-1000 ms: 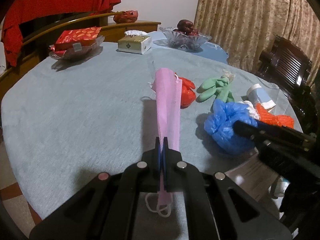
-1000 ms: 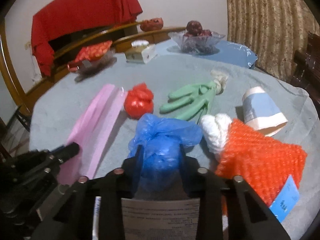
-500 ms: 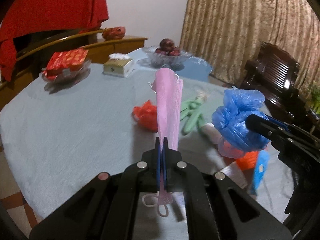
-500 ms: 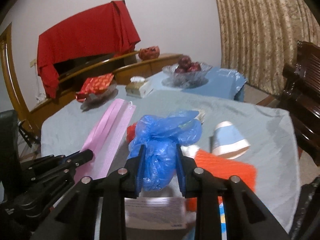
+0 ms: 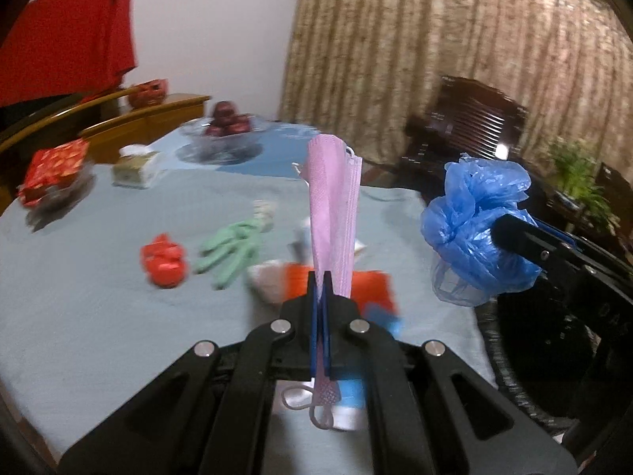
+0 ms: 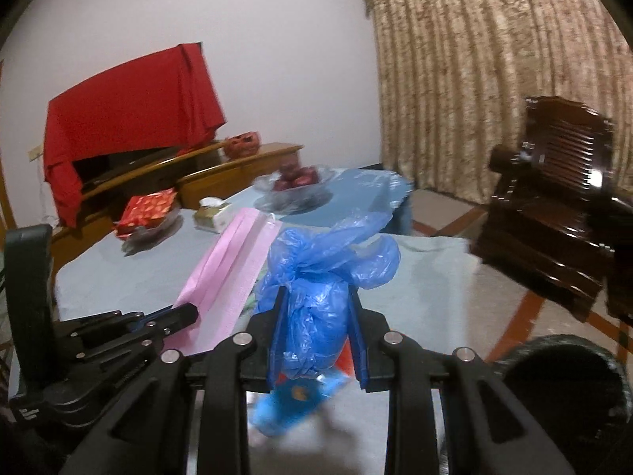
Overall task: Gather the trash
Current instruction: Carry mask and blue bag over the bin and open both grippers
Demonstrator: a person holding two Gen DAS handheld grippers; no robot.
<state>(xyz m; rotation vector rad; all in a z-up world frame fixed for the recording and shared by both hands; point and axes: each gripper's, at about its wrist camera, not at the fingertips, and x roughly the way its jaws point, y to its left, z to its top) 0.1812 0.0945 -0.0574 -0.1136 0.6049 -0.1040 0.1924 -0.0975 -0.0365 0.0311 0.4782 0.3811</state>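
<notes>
Your left tool (image 5: 320, 277) is clamped tight on the pink face mask (image 5: 334, 213), which stands up from the jaws with its long axis running straight ahead and its ear loops dangling below. Your right tool (image 6: 316, 316) is clamped on the crumpled blue plastic bag (image 6: 316, 289), its jaws held apart only by the wad. Both loads hang in the air above the near right corner of the bench (image 5: 79, 308). What matters next, I'd judge, is the dark round bin (image 6: 565, 376): it sits on the floor just off that corner, below and to the right of both tools, and your right tool is the nearer one. Drop the bag first, then bring the mask across. The red wad (image 5: 164, 255), green glove (image 5: 231, 247) and orange piece (image 5: 368, 287) lie on the bench, not yet collected.
</notes>
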